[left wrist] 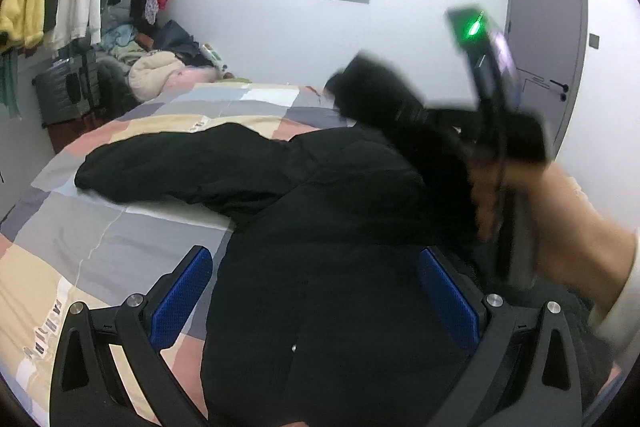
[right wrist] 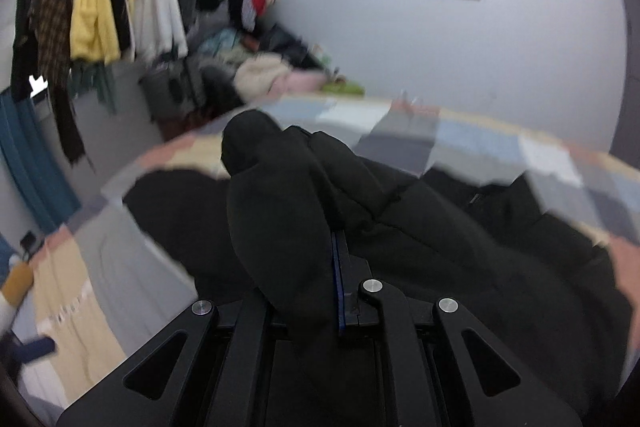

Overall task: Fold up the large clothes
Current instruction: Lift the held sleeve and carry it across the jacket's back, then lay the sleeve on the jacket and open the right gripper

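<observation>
Black jacket [right wrist: 440, 247] hides the right claw's [right wrist: 334, 227] blurred tips.

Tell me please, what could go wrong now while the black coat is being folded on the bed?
1. The right gripper pinches only a bunched sleeve end of the black coat; the thick fabric might slip out.
2. The left gripper is open over the coat body, so nothing pins it; pulling could drag the whole coat across the patchwork bedcover.
</observation>
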`<state>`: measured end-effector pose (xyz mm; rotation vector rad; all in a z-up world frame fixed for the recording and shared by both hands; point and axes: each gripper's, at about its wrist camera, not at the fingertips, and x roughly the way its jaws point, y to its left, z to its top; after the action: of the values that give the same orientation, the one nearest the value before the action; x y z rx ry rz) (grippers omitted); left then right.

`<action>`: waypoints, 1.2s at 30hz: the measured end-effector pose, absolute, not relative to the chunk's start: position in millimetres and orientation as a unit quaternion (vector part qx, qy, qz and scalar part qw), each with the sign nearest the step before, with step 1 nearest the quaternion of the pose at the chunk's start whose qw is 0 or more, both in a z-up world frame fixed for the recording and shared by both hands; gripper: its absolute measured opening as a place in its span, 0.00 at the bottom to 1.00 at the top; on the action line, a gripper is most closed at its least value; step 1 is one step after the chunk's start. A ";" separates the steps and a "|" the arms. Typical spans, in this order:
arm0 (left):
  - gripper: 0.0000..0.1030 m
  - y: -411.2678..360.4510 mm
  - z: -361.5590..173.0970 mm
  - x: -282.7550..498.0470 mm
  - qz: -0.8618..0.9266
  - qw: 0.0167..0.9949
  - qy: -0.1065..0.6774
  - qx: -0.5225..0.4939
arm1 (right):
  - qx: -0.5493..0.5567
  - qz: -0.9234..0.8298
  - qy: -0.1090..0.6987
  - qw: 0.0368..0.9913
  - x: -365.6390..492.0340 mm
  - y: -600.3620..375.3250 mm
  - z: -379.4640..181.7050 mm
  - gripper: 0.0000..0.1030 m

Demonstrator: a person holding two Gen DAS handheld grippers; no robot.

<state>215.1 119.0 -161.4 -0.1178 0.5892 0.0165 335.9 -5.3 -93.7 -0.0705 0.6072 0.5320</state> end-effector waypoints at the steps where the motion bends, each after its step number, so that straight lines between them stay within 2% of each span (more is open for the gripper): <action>1: 1.00 120.8 -163.9 217.4 0.008 0.954 0.294 -0.061 | -0.034 0.261 0.307 0.915 338.0 -2.6 -106.1 0.08; 7: 1.00 124.0 -174.1 228.3 0.009 0.947 0.312 -0.069 | -0.048 0.260 0.346 0.900 338.9 4.8 -153.7 0.08; 13: 1.00 124.4 -178.4 231.9 0.008 0.944 0.321 -0.071 | -0.037 0.270 0.356 0.894 340.2 -1.2 -158.8 0.09; 16: 1.00 126.1 -180.0 233.5 0.007 0.943 0.325 -0.076 | -0.034 0.271 0.358 0.893 334.7 -1.0 -158.8 0.23; 18: 1.00 127.0 -180.5 233.6 0.008 0.941 0.329 -0.077 | -0.032 0.278 0.358 0.891 328.7 0.1 -156.8 0.39; 20: 1.00 128.0 -177.8 230.8 0.006 0.941 0.329 -0.082 | -0.031 0.283 0.357 0.889 321.7 -1.2 -149.9 0.45; 25: 1.00 125.9 -160.6 222.1 0.005 0.943 0.321 -0.087 | -0.027 0.285 0.345 0.894 301.6 -15.1 -124.7 0.45; 36: 1.00 100.4 -98.3 183.3 0.004 0.953 0.292 -0.076 | -0.016 0.247 0.280 0.928 238.7 -63.6 -31.5 0.45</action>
<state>183.3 100.4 -98.3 -0.1553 0.5942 0.0075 238.7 -63.6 -31.5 -0.0321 0.5729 0.5062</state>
